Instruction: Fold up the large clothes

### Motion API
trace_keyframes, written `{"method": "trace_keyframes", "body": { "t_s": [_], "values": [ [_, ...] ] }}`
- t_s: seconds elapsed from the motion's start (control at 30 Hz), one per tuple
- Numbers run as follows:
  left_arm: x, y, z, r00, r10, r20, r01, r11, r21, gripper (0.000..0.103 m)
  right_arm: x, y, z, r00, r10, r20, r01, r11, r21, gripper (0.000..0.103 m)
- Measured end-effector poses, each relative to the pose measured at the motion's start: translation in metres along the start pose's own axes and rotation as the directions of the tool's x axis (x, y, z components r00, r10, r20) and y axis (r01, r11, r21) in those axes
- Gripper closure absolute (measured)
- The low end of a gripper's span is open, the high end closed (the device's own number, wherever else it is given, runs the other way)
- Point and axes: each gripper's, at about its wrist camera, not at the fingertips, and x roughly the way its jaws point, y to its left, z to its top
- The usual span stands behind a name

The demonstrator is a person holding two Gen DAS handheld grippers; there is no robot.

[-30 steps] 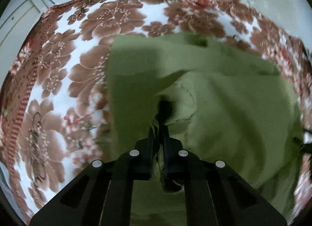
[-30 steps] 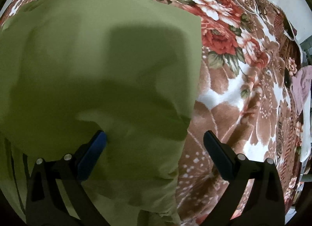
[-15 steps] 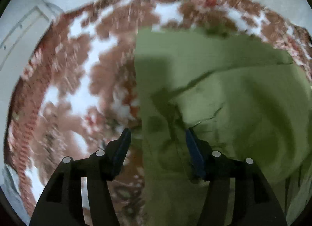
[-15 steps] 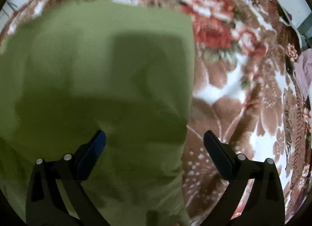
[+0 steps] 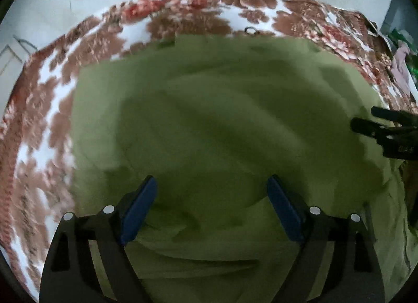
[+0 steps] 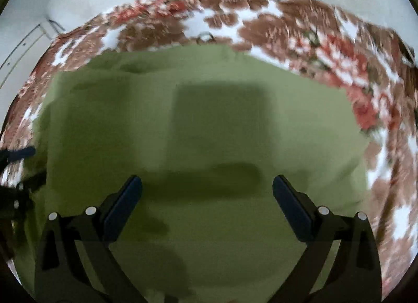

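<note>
Green garment (image 5: pixel 222 125): lying folded and rumpled across the middle of both views, resting on the floral blanket (image 5: pixel 47 125), far edge running just below a small ring (image 5: pixel 250 30) at upper centre.

Left gripper (image 5: pixel 211 209): hovering over the lower centre of the garment, fingers (image 5: pixel 138 209) opening, already spread wide, nothing pinched between them, cloth only lying beneath.

Right gripper (image 6: pixel 207 206): hanging likewise over the cloth at lower centre of its own view, fingers (image 6: pixel 291 209) standing wide apart, gripping nothing; also showing as a dark shape at the right edge of the left wrist view.

Step in hand, by judgement: releasing after laying one fold down, both tools free above the cloth. Next move, likely: seeking a fresh edge or corner for a further fold, calling for lowering onto a single layer at the border, pinching cleanly without gathering the layers below.

Differing from a second ago: left fingers then clamped tight on a raised peak of green cloth, now wide and empty; garment then showing mostly right of centre with blanket filling the left, now filling the middle. Right view then showing the garment's right edge between its fingers, now cloth spanning the whole gap.
</note>
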Motion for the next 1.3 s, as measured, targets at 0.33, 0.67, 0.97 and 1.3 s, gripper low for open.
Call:
{"method": "trace_keyframes", "body": {
  "t_s": [0.33,0.67,0.97,1.3],
  "values": [
    [0.021,0.051,-0.023,0.995,0.095,-0.014,-0.094,0.995,0.044,0.013,0.015,-0.018,-0.018,1.000,-0.019,-0.006,0.019,0.999,0.046,0.005],
    [-0.067,0.057,-0.037,0.997,0.066,0.028,-0.066,0.998,0.002,0.013,-0.047,-0.038,-0.037,0.998,-0.063,-0.011,0.063,0.996,0.059,0.005],
    [-0.166,0.026,-0.165,0.995,0.098,-0.002,-0.098,0.992,-0.075,0.012,-0.129,-0.072,-0.133,0.998,-0.059,-0.028,0.061,0.996,0.070,0.005],
    [-0.242,0.032,-0.314,0.967,0.181,-0.179,-0.213,0.960,-0.183,0.012,-0.204,-0.120,-0.265,0.986,-0.057,-0.155,0.069,0.995,0.075,0.005]
  ]
}}
